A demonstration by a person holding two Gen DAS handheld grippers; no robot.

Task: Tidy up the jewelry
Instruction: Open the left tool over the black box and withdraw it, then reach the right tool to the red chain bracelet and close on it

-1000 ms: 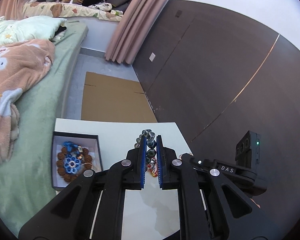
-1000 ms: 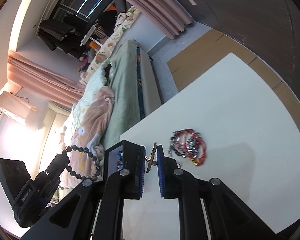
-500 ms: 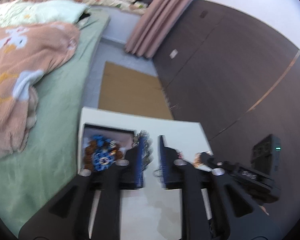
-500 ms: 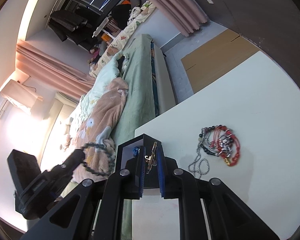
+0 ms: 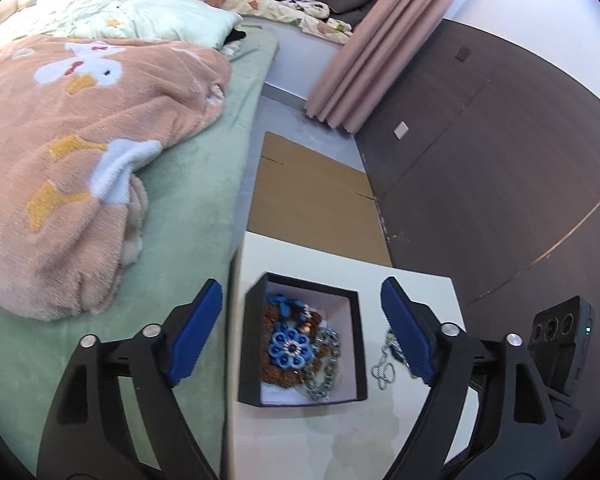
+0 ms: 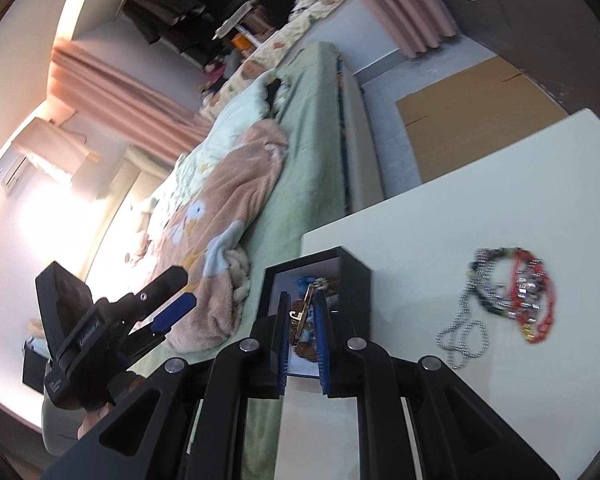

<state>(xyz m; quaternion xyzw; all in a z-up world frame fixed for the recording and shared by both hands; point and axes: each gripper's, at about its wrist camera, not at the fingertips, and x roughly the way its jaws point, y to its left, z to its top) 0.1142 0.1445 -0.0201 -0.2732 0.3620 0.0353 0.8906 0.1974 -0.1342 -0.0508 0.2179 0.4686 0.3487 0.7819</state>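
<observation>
White table (image 5: 340, 432) beside green bed (image 5: 188, 216).

Soft daylight, window glare blown out at right view's left, fisheye bending, dark corners, slight motion blur

- Worktop (image 5: 340, 432), white: bare stretch in front of the black box (image 5: 256, 344); open passage there.
- Black box: open at the top, raised walls on all sides; inside part-filled with beaded pieces (image 5: 290, 346) and a chain (image 5: 320, 364).
- Loose jewelry pile (image 6: 516, 292): on the worktop right of the box, apart from it; bare surface beyond the pile and further to its right.
- Left gripper (image 5: 300, 332): fingers spread wide, straddling the box.
- Right gripper (image 6: 302, 312): closed on a small gold piece (image 6: 302, 312), over the box's near wall.
- Bed (image 5: 188, 208): hard against the worktop's left edge.
</observation>
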